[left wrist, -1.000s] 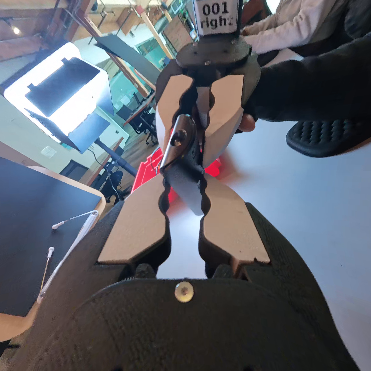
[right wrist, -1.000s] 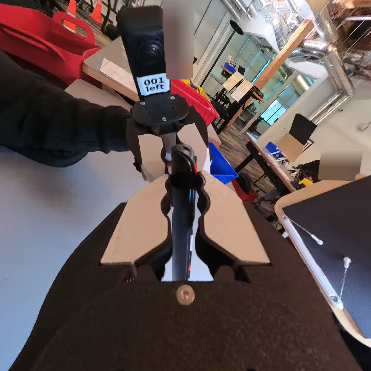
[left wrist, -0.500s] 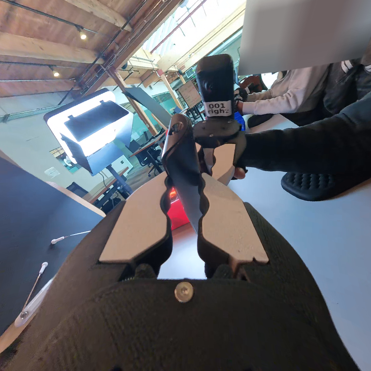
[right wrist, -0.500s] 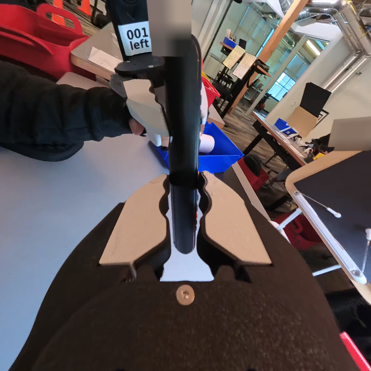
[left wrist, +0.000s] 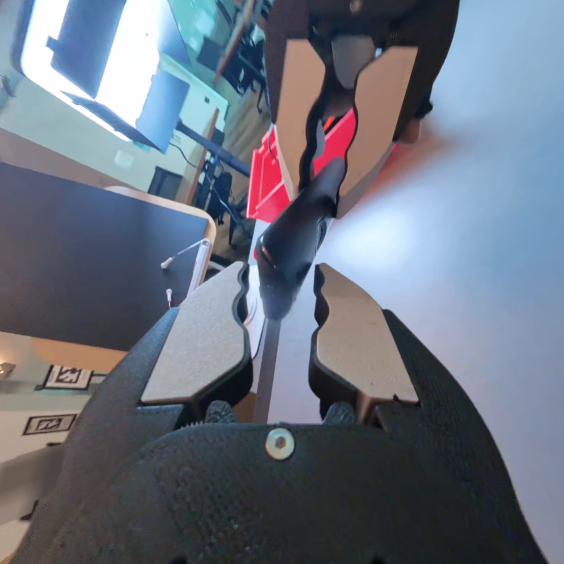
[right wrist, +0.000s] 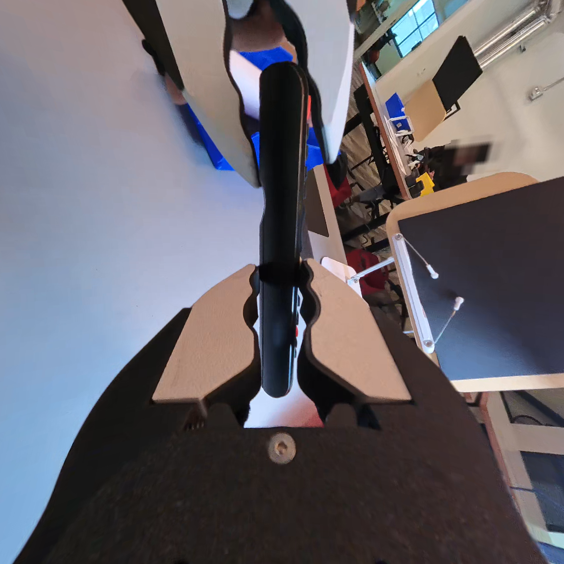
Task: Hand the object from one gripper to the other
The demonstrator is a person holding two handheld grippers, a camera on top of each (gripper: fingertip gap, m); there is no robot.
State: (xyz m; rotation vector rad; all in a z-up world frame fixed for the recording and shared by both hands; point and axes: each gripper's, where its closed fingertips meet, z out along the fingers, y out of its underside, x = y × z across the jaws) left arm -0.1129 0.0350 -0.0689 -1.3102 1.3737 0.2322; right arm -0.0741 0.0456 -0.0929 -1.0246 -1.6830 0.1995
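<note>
Your right gripper [right wrist: 280,274] is clamped on the black remote [right wrist: 279,213], which runs up the middle of the right wrist view, its far end between the fingers of your left gripper [left wrist: 279,271]. Those fingers stand apart with clear gaps either side of the remote, gripping nothing. The white table [left wrist: 457,244] lies beneath, a red bin [left wrist: 268,183] in the upper centre behind.

An open-plan workshop office: a white worktable [right wrist: 91,183], red bin [left wrist: 265,183], blue bin [right wrist: 311,152], studio softbox light [left wrist: 91,61], desks and exposed ductwork [right wrist: 512,24] beyond.
</note>
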